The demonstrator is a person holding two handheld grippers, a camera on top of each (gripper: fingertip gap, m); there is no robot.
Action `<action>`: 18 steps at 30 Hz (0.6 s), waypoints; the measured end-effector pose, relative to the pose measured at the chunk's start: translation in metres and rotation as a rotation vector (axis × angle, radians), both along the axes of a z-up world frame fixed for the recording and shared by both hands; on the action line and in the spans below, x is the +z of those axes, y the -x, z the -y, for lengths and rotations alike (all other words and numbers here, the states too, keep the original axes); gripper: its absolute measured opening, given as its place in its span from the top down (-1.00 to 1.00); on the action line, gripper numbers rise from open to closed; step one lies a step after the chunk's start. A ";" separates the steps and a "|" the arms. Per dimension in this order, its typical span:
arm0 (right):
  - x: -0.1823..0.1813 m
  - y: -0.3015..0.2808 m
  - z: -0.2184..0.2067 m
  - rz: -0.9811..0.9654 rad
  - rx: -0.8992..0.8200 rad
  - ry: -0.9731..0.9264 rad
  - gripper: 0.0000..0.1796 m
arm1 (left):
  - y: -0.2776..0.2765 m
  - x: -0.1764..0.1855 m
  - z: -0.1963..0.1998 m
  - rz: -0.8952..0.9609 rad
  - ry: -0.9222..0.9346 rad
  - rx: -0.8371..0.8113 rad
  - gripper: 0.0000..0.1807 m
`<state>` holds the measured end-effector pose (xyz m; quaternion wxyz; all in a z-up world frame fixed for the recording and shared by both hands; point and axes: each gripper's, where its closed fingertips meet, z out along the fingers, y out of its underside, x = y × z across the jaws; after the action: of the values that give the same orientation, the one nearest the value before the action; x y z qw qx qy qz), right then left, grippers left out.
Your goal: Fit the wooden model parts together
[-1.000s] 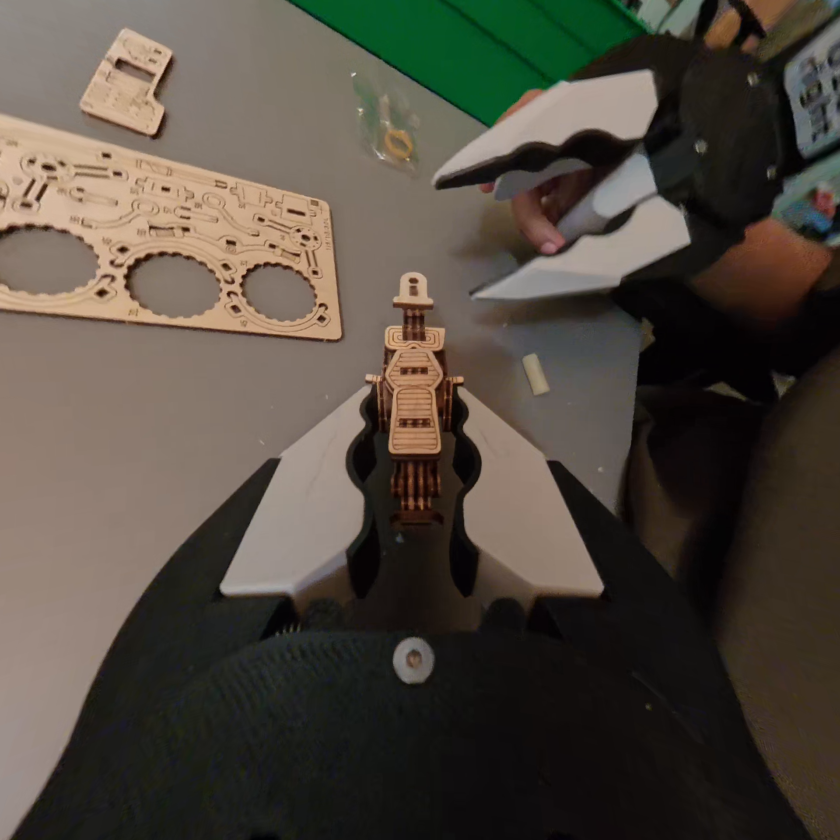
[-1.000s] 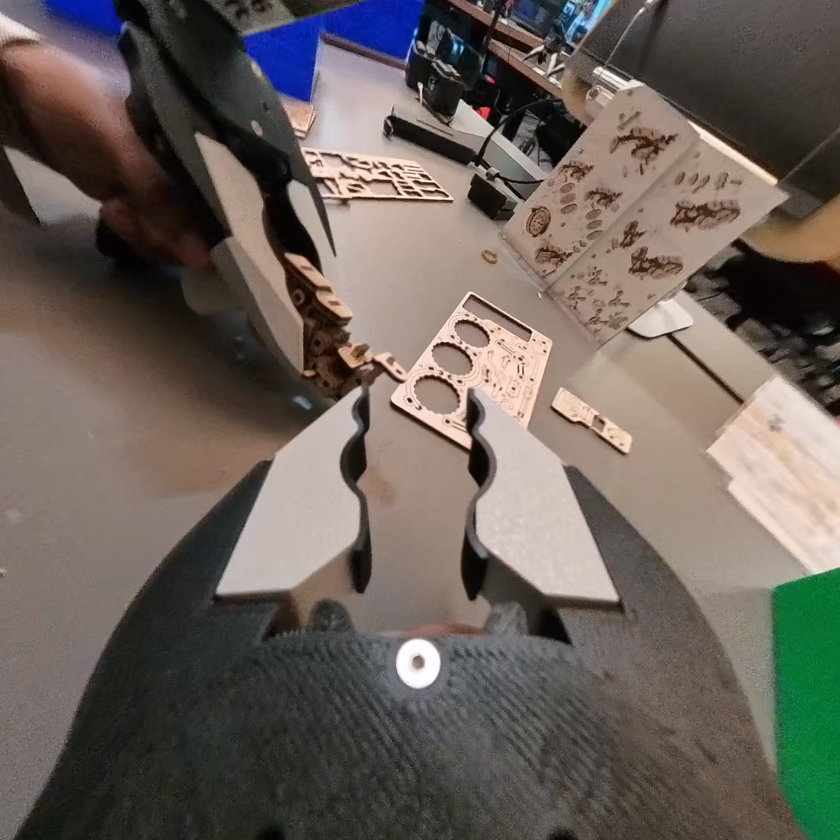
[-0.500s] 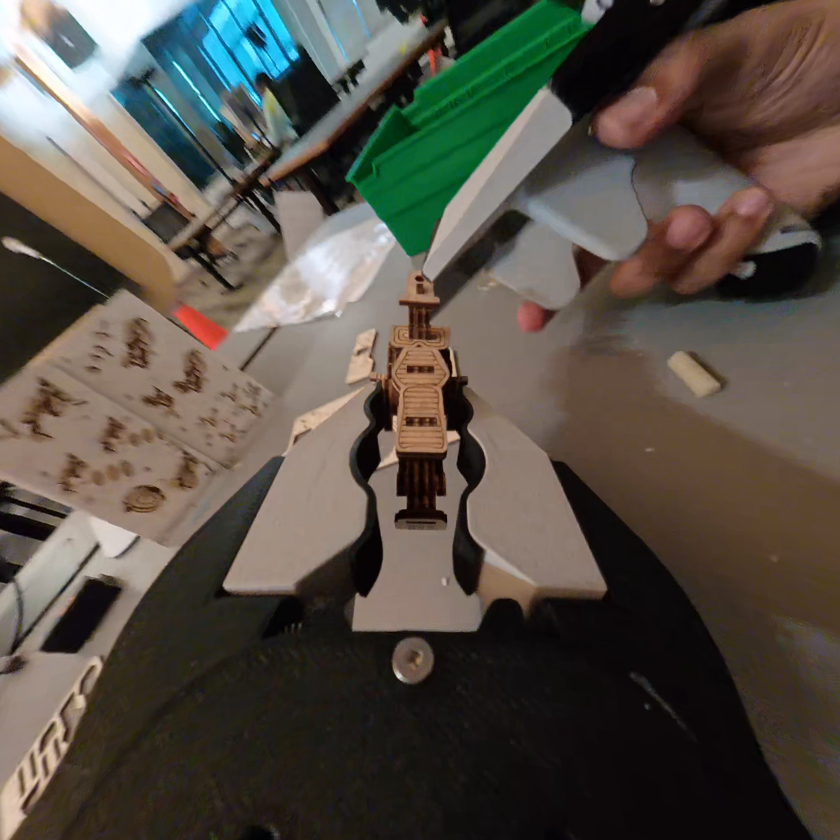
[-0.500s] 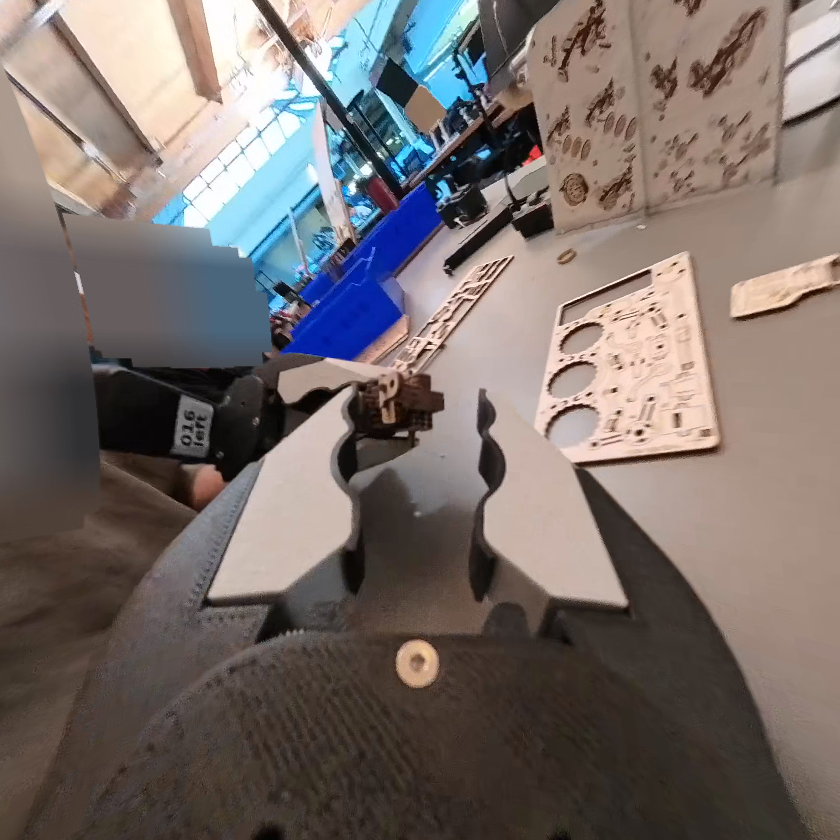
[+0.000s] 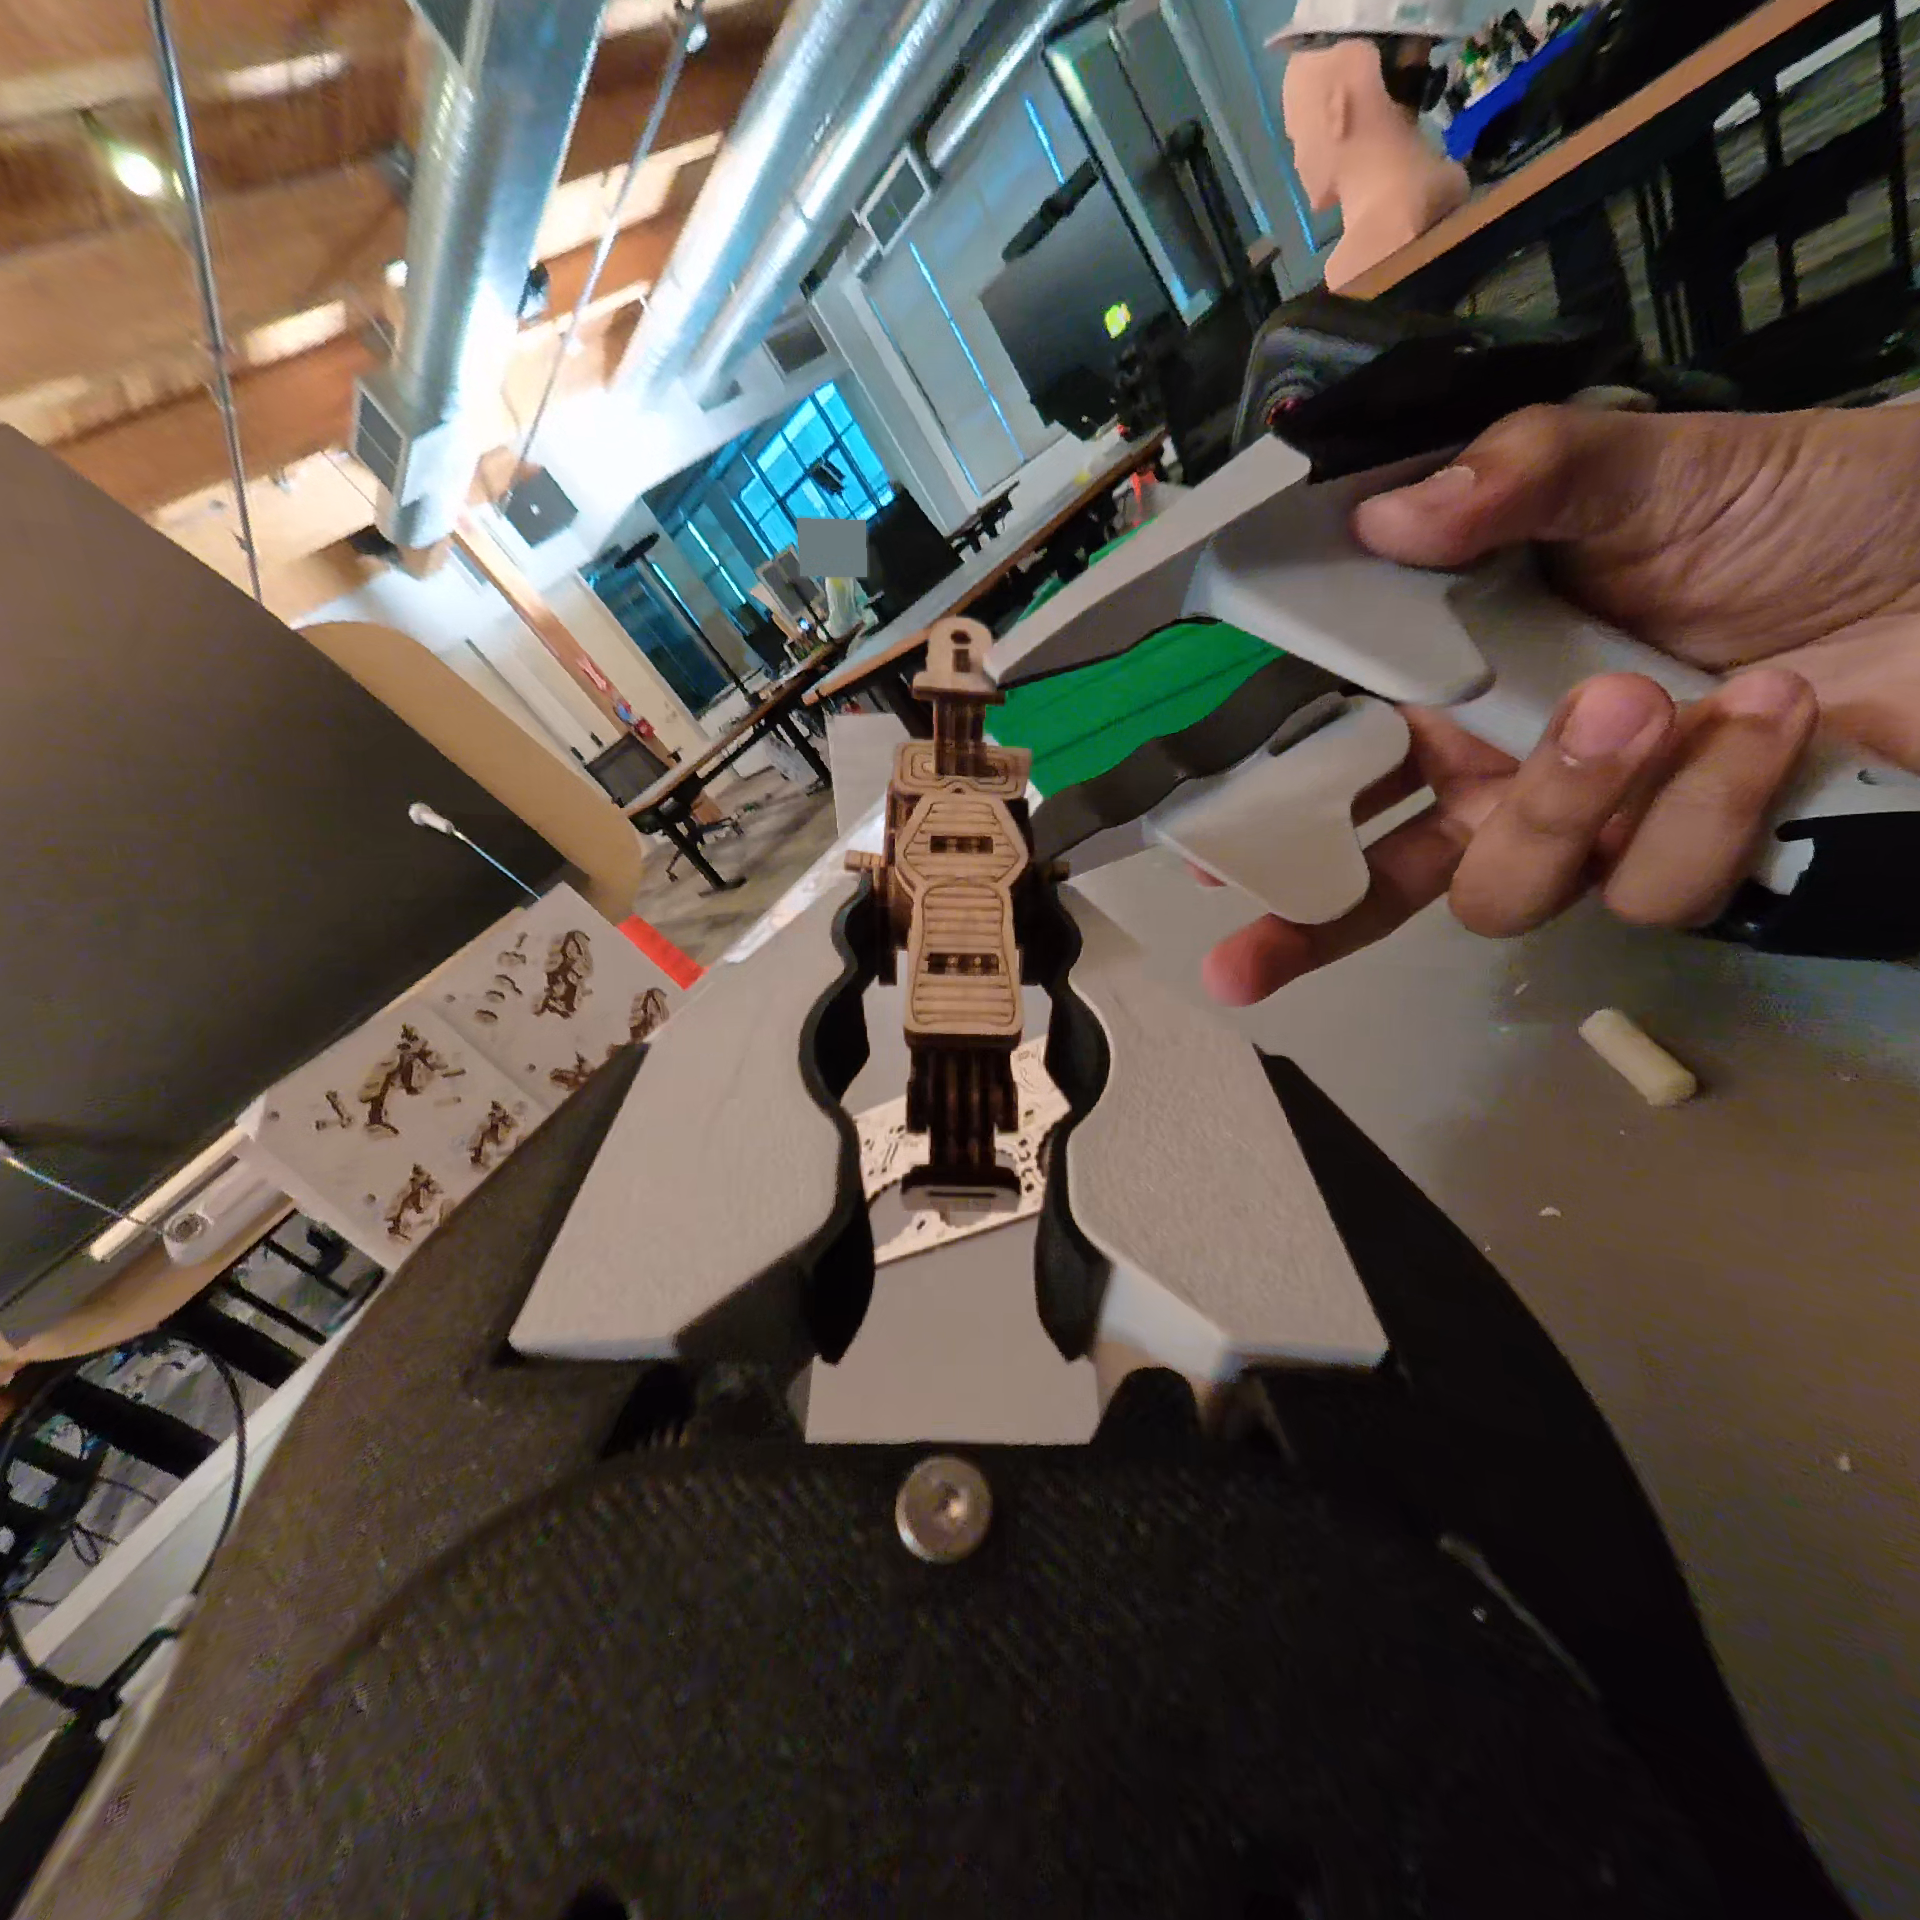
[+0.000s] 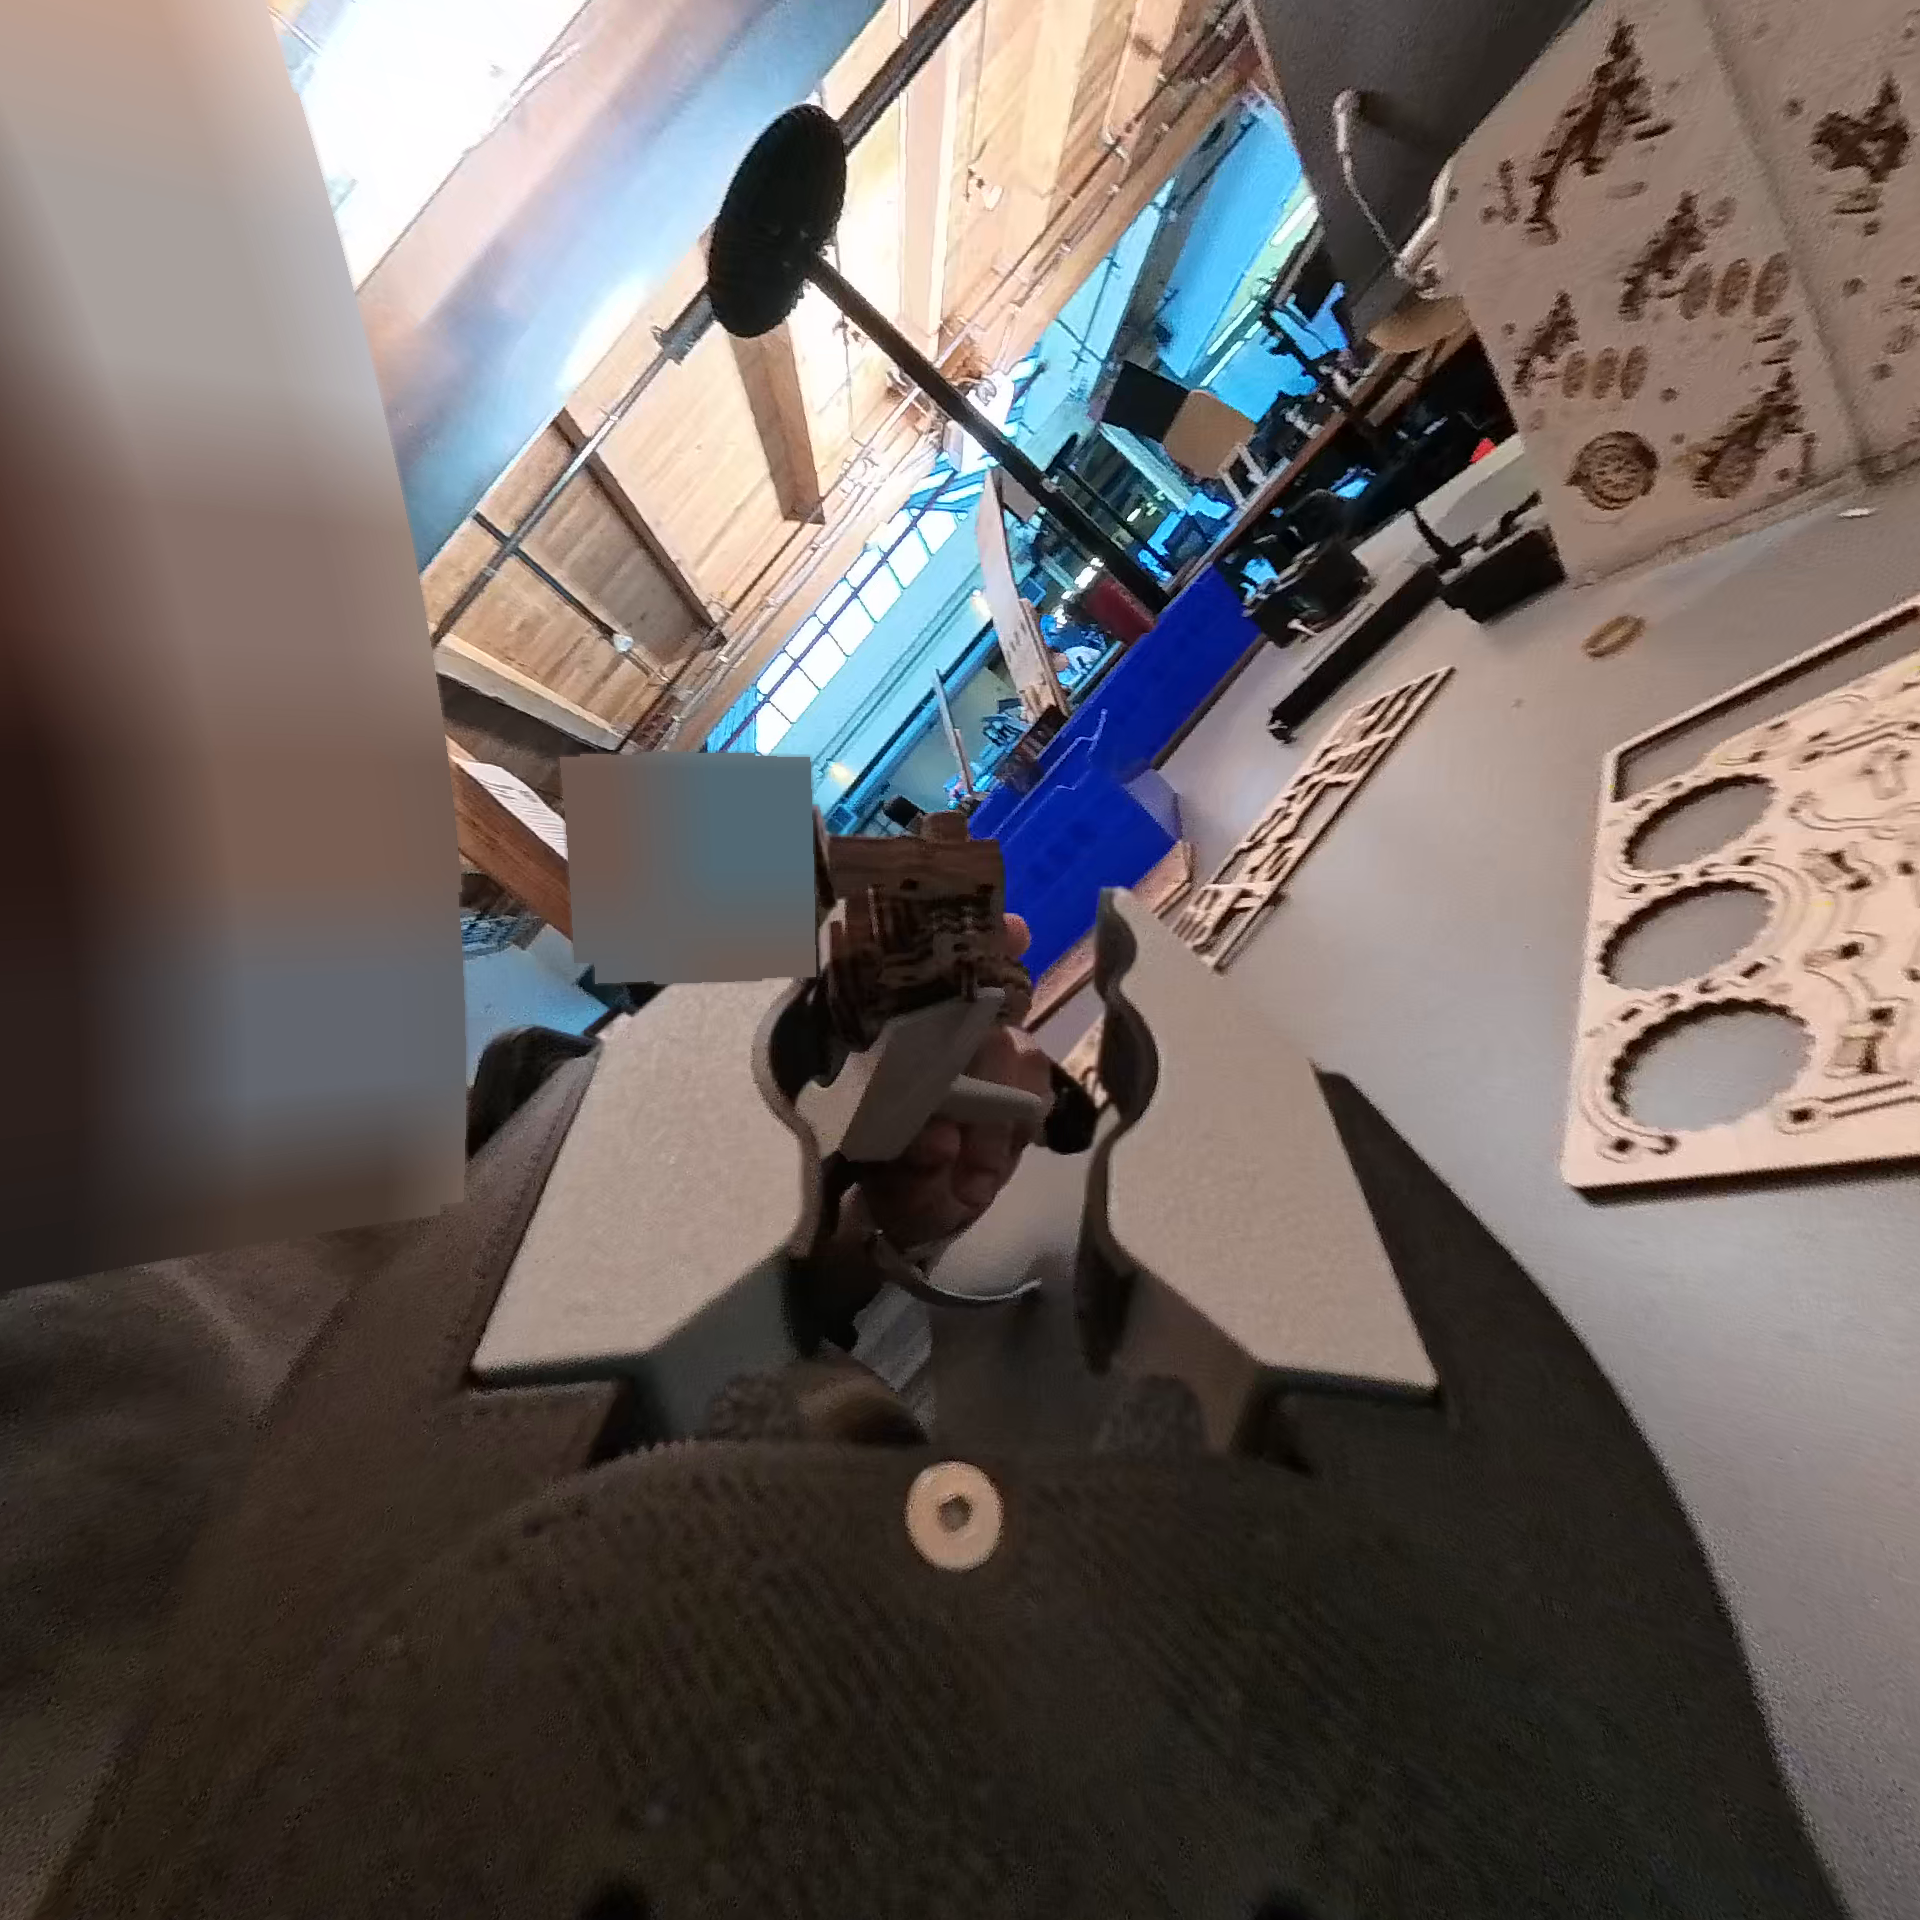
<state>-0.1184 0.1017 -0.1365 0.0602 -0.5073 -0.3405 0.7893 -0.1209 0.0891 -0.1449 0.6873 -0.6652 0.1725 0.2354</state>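
My left gripper (image 5: pixel 956 904) is shut on a small wooden model assembly (image 5: pixel 961 935) and holds it upright, lifted off the grey table (image 5: pixel 1662 1299). The model's top tab (image 5: pixel 954 655) sticks out beyond the fingers. My right gripper (image 5: pixel 1023 748) comes in from the right, held by a hand (image 5: pixel 1662 623); it is open, with its upper fingertip right beside the tab. In the right wrist view the right gripper (image 6: pixel 945 956) is open and empty. The model (image 6: pixel 914 914) and the left gripper's finger (image 6: pixel 914 1060) show just beyond its left fingertip.
A wooden parts sheet with three round holes (image 6: pixel 1766 935) and another cut sheet (image 6: pixel 1320 810) lie on the table. A standing instruction sheet (image 5: pixel 468 1070) is at the left. A small white cylinder (image 5: pixel 1636 1070), a green bin (image 5: pixel 1122 707) and blue bins (image 6: pixel 1081 842) are nearby.
Both grippers have tilted up from the table, so the room and ceiling now show. The right gripper has closed in on the model's top tab. The left stays shut on the model.
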 end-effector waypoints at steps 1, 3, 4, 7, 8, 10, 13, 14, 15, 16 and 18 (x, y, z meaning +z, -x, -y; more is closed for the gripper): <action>0.003 -0.001 0.002 -0.013 0.007 0.007 0.45 | -0.002 0.001 0.000 -0.007 -0.008 -0.003 0.70; 0.006 -0.003 0.005 -0.030 0.019 0.010 0.49 | -0.004 0.002 0.001 -0.014 -0.016 -0.007 0.70; 0.007 -0.004 0.007 -0.036 0.025 0.008 0.52 | -0.005 0.002 0.001 -0.017 -0.021 -0.012 0.70; 0.011 -0.006 0.009 -0.055 0.036 0.007 0.54 | -0.007 0.004 0.001 -0.028 -0.034 -0.024 0.70; 0.011 -0.007 0.010 -0.059 0.036 0.003 0.55 | -0.008 0.004 0.001 -0.027 -0.035 -0.027 0.70; 0.012 -0.008 0.010 -0.065 0.034 -0.008 0.56 | -0.008 0.003 0.001 -0.020 -0.035 -0.033 0.69; 0.012 -0.009 0.009 -0.070 0.031 -0.015 0.58 | -0.009 0.002 -0.001 -0.018 -0.035 -0.037 0.69; 0.012 -0.009 0.009 -0.072 0.030 -0.016 0.59 | -0.009 0.002 -0.001 -0.017 -0.035 -0.038 0.70; 0.012 -0.009 0.008 -0.076 0.029 -0.018 0.61 | -0.009 0.001 -0.002 -0.017 -0.032 -0.037 0.69; 0.012 -0.009 0.008 -0.076 0.025 -0.020 0.62 | -0.009 0.000 -0.003 -0.020 -0.032 -0.034 0.70; 0.012 -0.009 0.008 -0.077 0.016 -0.019 0.62 | -0.008 0.000 -0.003 -0.032 -0.034 -0.026 0.70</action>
<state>-0.1096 0.0939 -0.1249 0.0719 -0.4733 -0.3494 0.8054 -0.1127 0.0924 -0.1448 0.6986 -0.6474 0.1878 0.2399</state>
